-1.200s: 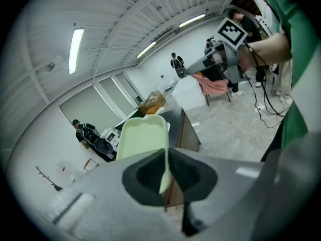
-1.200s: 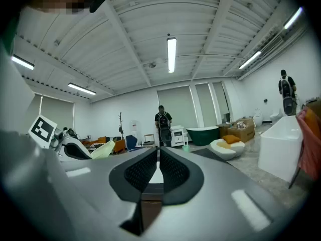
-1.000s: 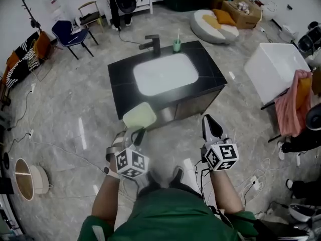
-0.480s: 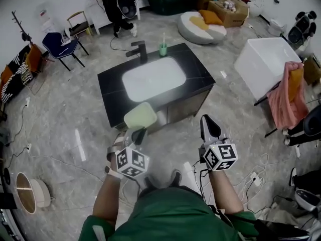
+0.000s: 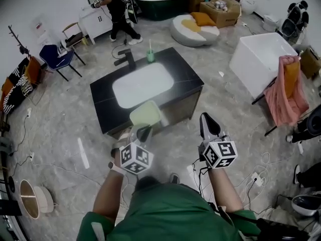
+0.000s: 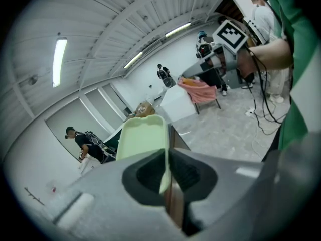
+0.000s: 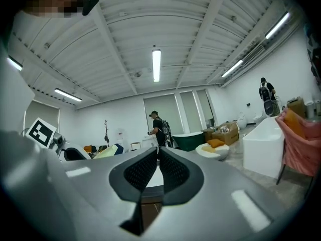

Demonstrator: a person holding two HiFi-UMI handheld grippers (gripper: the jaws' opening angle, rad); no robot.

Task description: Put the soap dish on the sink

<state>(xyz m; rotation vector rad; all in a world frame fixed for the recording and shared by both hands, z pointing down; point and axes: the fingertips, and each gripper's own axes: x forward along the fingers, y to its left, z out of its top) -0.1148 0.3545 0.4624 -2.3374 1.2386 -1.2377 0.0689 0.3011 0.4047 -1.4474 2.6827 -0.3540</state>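
Sink counter (image 5: 186, 82) has drifted left in the head view over the last second, and the soap dish (image 5: 145, 115) now overlaps its front edge instead of sitting below it, so I judge the approach is under way. Left gripper (image 6: 165, 173) is clamped on the pale green dish by one thin rim only, with the rest of the dish sticking out past the jaws toward the counter, in the air and not yet over the white basin (image 5: 143, 84). Right gripper (image 7: 156, 165) has its jaws closed together with nothing between them, held beside the left one. Risks as judged: the narrow rim pinch could let the dish pivot or slip if it is swung or bumped. Its leading edge could also catch the counter front if brought in too low. Faucet (image 5: 125, 59) and green cup (image 5: 150, 56) crowd the far rim, so the near side looks safer for placing. Floor cables (image 5: 257, 176) lie near the feet and are a trip hazard.
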